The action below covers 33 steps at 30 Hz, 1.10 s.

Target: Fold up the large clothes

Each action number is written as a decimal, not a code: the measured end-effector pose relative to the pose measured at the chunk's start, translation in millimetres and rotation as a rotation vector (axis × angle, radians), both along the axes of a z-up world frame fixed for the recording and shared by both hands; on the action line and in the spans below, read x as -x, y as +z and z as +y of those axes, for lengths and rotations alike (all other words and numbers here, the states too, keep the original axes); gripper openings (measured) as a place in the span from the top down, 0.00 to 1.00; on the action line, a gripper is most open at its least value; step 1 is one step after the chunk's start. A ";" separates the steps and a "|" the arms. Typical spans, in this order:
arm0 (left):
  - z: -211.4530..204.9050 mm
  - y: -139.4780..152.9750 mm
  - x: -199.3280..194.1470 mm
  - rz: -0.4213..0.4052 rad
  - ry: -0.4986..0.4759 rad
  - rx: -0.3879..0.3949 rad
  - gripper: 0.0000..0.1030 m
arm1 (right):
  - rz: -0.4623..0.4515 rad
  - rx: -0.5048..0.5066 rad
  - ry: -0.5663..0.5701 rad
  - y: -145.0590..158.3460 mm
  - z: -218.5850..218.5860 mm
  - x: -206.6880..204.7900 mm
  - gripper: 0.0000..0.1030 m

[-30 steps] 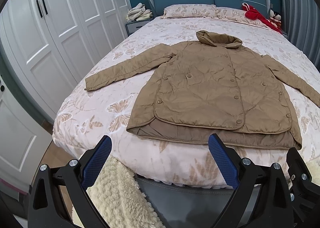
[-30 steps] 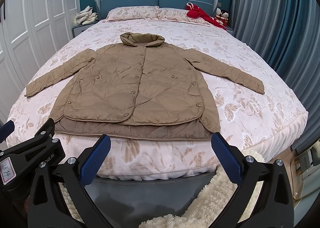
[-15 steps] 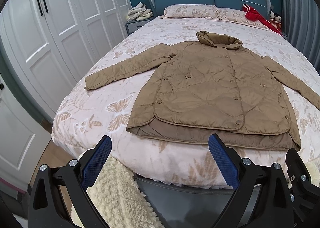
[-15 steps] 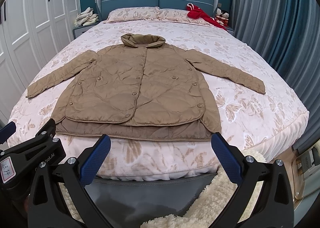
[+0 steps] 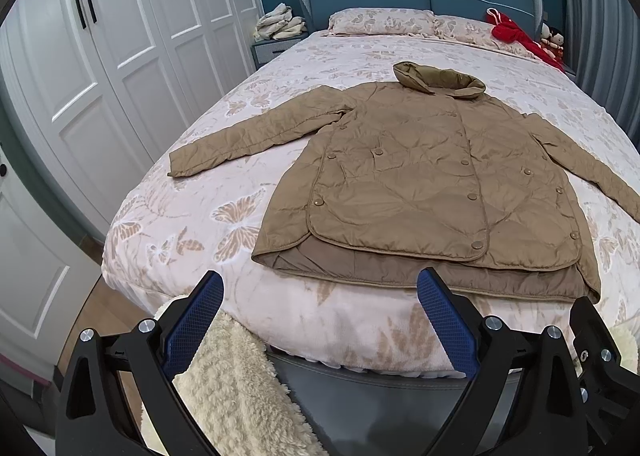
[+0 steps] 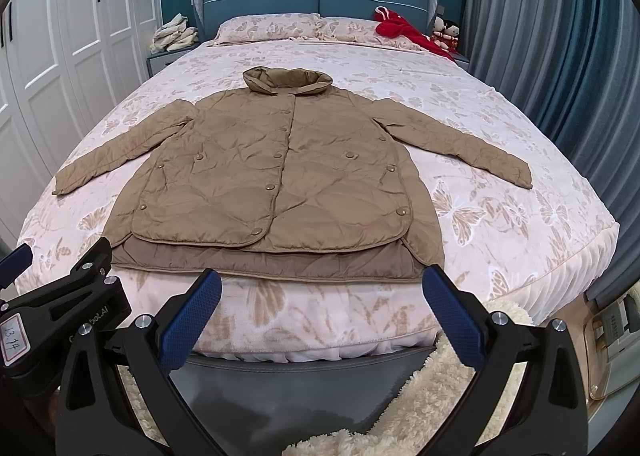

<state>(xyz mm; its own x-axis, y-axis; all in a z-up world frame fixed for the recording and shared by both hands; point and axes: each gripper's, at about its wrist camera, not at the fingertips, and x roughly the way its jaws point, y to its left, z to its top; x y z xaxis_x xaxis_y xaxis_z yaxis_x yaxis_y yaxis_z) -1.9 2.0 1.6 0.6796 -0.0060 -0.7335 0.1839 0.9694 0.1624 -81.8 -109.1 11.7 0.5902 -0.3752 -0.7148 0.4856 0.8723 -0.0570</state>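
Note:
A tan quilted jacket (image 5: 420,180) lies flat and buttoned on the bed, collar toward the headboard, both sleeves spread outward; it also shows in the right wrist view (image 6: 280,180). My left gripper (image 5: 320,288) is open and empty, held at the foot of the bed, just short of the jacket's hem. My right gripper (image 6: 320,288) is open and empty too, beside the left one, also short of the hem. The left gripper's body shows at the lower left of the right wrist view.
The bed (image 6: 520,216) has a floral cover, pillows (image 6: 272,26) and a red garment (image 6: 404,30) at the blue headboard. White wardrobes (image 5: 120,56) stand left, curtains (image 6: 560,36) right. A fluffy cream rug (image 5: 240,388) lies on the floor at the bed's foot.
Both grippers have drifted very slightly; the jacket has not moved and both stay open.

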 end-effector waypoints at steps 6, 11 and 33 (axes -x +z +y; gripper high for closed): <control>-0.9 0.1 -0.1 0.000 -0.001 0.000 0.07 | -0.001 0.001 0.000 -0.7 -1.7 1.1 0.05; -1.8 0.5 0.0 0.000 -0.001 0.001 0.07 | 0.003 0.008 0.001 3.0 -1.8 -0.9 0.05; -0.6 0.3 -3.0 0.003 0.000 0.009 0.07 | -0.004 -0.013 -0.007 0.5 -5.7 -1.8 0.05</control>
<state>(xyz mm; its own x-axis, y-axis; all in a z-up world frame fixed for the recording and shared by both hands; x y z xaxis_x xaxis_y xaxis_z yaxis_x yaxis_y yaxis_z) 1.1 1.4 1.8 0.6772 -0.0122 -0.7357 0.1842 0.9708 0.1534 -80.0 -114.8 12.2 0.5905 -0.3704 -0.7170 0.4921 0.8694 -0.0439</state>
